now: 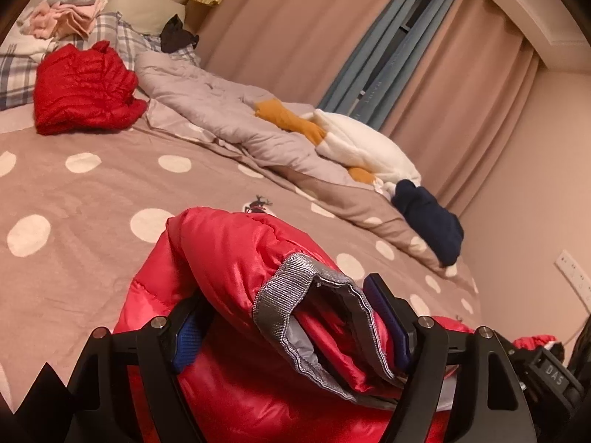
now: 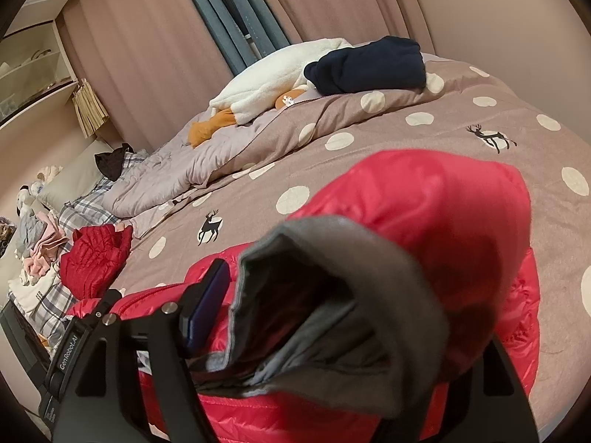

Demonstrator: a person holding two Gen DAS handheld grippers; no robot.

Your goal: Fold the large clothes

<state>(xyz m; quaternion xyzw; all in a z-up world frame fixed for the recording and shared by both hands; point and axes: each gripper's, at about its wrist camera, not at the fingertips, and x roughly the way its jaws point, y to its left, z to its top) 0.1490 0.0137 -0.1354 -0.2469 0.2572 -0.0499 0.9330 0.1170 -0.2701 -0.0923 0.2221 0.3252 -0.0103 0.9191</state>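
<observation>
A shiny red puffer jacket (image 1: pixel 229 258) lies on the bed, close under both cameras. My left gripper (image 1: pixel 295 336) is shut on one sleeve end with its grey knit cuff (image 1: pixel 291 288), held up off the bed. My right gripper (image 2: pixel 314 317) is shut on the other sleeve, whose grey cuff (image 2: pixel 332 265) fills the space between the fingers; its right finger is hidden by the fabric. The jacket body (image 2: pixel 498 295) spreads beneath the right gripper.
The bed has a brown duvet with white dots (image 1: pixel 92 199). A folded darker red jacket (image 1: pixel 81 88) lies near the plaid pillows (image 1: pixel 110 29). A rumpled grey quilt (image 1: pixel 221 110), a white and orange garment (image 1: pixel 354 144) and a navy garment (image 1: pixel 432 217) lie along the curtain side.
</observation>
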